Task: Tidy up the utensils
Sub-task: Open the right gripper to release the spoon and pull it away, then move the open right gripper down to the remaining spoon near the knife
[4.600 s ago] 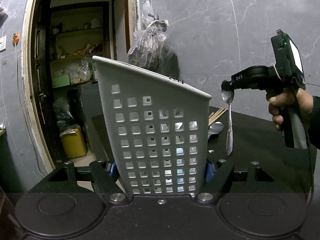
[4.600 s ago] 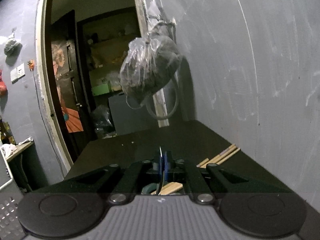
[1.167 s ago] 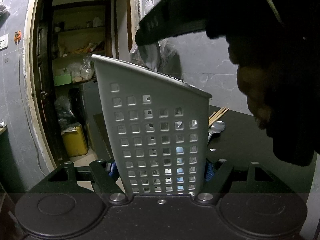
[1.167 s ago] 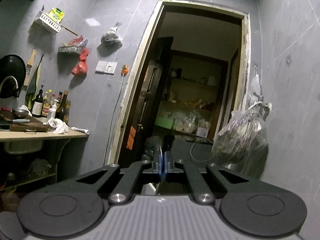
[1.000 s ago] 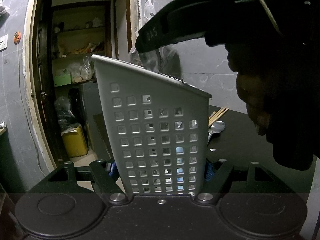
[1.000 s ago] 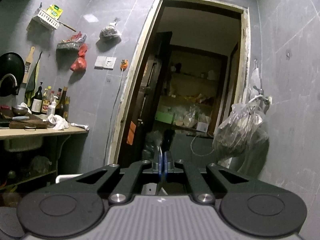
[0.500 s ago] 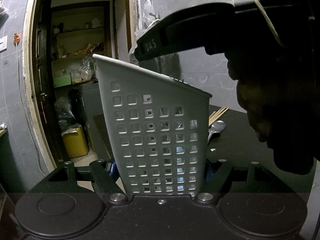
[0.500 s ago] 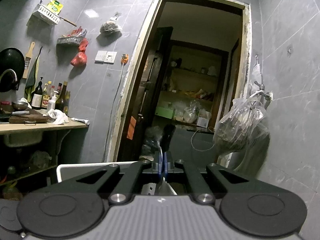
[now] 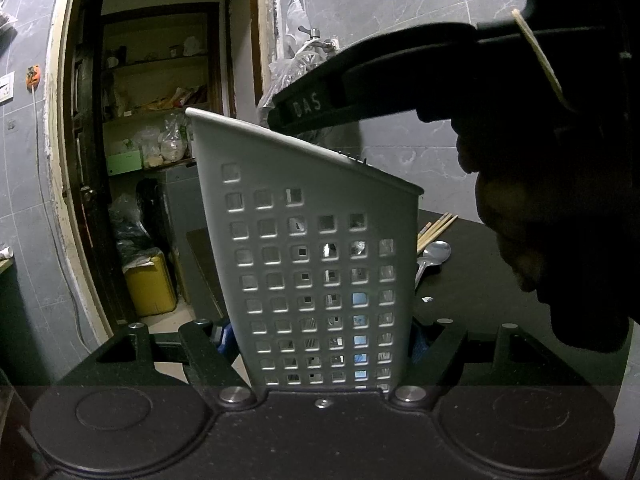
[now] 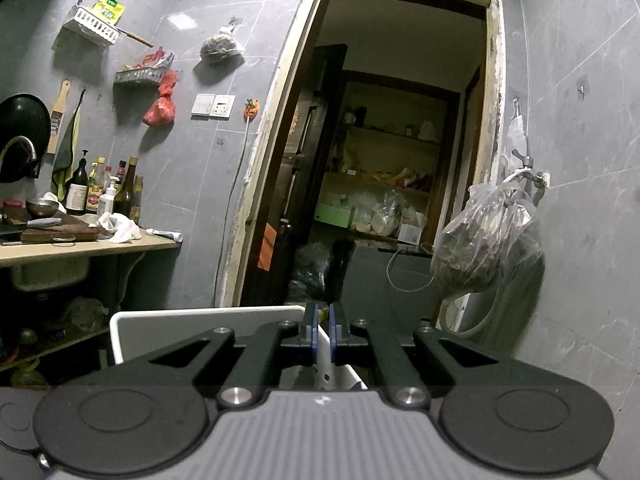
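My left gripper (image 9: 320, 332) is shut on a grey perforated utensil holder (image 9: 312, 240) and keeps it upright on the black table. My right gripper (image 9: 288, 114) hovers just above the holder's open top. In the right wrist view its jaws (image 10: 323, 320) stand slightly parted with nothing between them, and the holder's white rim (image 10: 200, 316) lies just below. A spoon's metal shows through the holder's holes (image 9: 330, 250). Another spoon (image 9: 434, 254) and wooden chopsticks (image 9: 436, 226) lie on the table behind the holder.
A black table (image 9: 472, 280) runs along a grey tiled wall. A plastic bag (image 10: 484, 240) hangs from a tap on that wall. An open doorway (image 10: 380, 160) leads to a pantry. A counter with bottles (image 10: 100, 192) stands at the left.
My right gripper came over the holder with the spoon, lowered it and parted its jaws. The spoon has left the jaws and dropped into the holder. My left gripper has not moved.
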Motion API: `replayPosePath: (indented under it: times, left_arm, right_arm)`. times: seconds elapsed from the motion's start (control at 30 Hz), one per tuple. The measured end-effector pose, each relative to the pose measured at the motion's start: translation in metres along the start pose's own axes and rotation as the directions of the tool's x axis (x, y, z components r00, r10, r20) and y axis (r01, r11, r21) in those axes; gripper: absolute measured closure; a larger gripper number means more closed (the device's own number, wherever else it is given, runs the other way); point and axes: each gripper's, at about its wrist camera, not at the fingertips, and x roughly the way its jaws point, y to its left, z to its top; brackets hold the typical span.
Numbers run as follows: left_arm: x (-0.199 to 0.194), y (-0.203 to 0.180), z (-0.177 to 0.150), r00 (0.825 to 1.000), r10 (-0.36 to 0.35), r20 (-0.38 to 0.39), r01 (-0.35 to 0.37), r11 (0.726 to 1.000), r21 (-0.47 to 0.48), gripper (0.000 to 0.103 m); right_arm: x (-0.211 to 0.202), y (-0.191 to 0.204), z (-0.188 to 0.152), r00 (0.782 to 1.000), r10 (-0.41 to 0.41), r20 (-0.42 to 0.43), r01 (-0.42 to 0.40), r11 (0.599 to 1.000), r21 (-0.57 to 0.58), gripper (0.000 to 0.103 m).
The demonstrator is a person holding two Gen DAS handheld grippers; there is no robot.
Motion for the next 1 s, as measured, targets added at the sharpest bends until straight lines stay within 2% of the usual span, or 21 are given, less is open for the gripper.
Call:
replayPosePath:
  times: [0.07, 0.33, 0.5, 0.7, 0.77, 0.87, 1.0]
  left_arm:
    - [0.000, 0.000, 0.000, 1.000, -0.001, 0.001, 0.001, 1.000, 0.000, 0.026]
    - [0.000, -0.001, 0.000, 1.000, 0.001, -0.001, -0.001, 1.000, 0.002, 0.026]
    - [0.000, -0.001, 0.000, 1.000, 0.001, -0.001, -0.001, 1.000, 0.002, 0.026]
    - [0.000, -0.001, 0.000, 1.000, 0.003, 0.002, -0.003, 1.000, 0.007, 0.026]
    - [0.000, -0.001, -0.001, 1.000, 0.003, 0.002, -0.003, 1.000, 0.009, 0.026]
    - [0.000, -0.001, -0.001, 1.000, 0.003, 0.003, -0.003, 1.000, 0.009, 0.026]
    - [0.000, -0.001, -0.002, 1.000, 0.004, 0.006, -0.004, 1.000, 0.010, 0.026]
  right_arm:
    - [0.000, -0.001, 0.000, 1.000, -0.004, 0.003, 0.004, 1.000, 0.005, 0.086]
    - [-0.003, -0.009, 0.002, 0.996, -0.093, 0.016, 0.093, 0.996, 0.012, 0.065]
    - [-0.003, -0.019, 0.002, 0.988, -0.151, -0.010, 0.151, 0.988, 0.021, 0.061]
    - [-0.004, -0.031, -0.002, 0.982, -0.186, -0.027, 0.187, 0.982, 0.037, 0.040]
    - [-0.004, -0.036, -0.004, 0.980, -0.195, -0.030, 0.197, 0.979, 0.045, 0.024]
    - [-0.005, -0.044, -0.008, 0.975, -0.219, -0.031, 0.220, 0.974, 0.053, 0.009]
    - [-0.007, -0.059, -0.015, 0.966, -0.253, -0.052, 0.256, 0.964, 0.074, 0.001]
